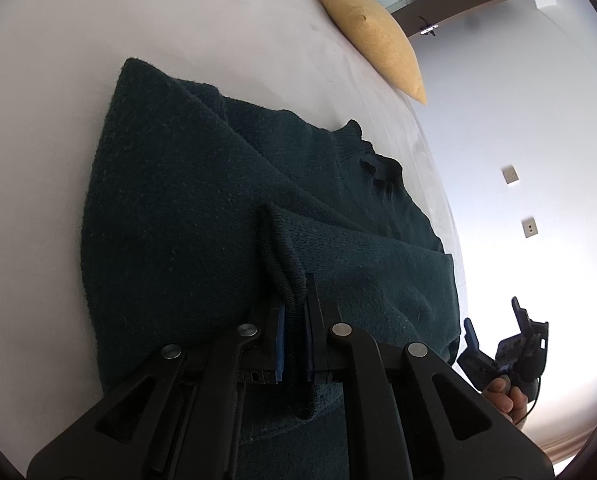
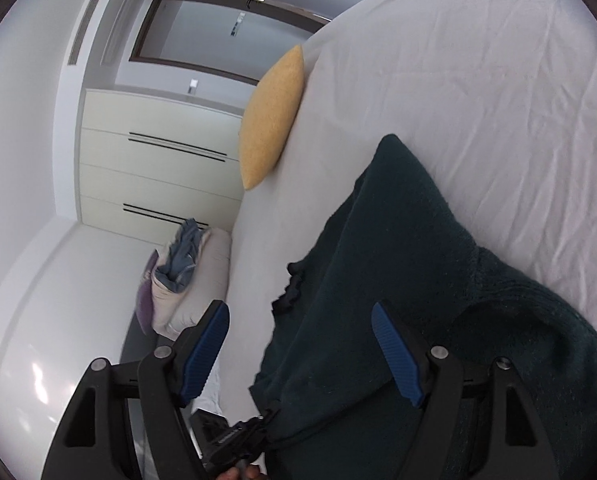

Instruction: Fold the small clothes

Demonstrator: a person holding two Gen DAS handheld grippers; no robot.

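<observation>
While the sweater lies spread out, the scene reads so:
Bed (image 2: 478, 60): white sheet, carrying all.
Sweater (image 1: 186, 208): dark green, lying on the bed.
Pillow (image 1: 374, 36): yellow, at the bed's edge.
Left gripper (image 1: 294, 320): clenched on a sweater fold.
Right gripper (image 2: 298, 352): released, above the sweater's edge.

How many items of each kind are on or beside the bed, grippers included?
Dark green sweater: 1, a fold of it held in the jaws of the left gripper
Yellow cushion: 1
Pile of clothes on the floor beside the bed: 1
Grippers: 2, counting the right gripper, jaws open
Total: 5
</observation>
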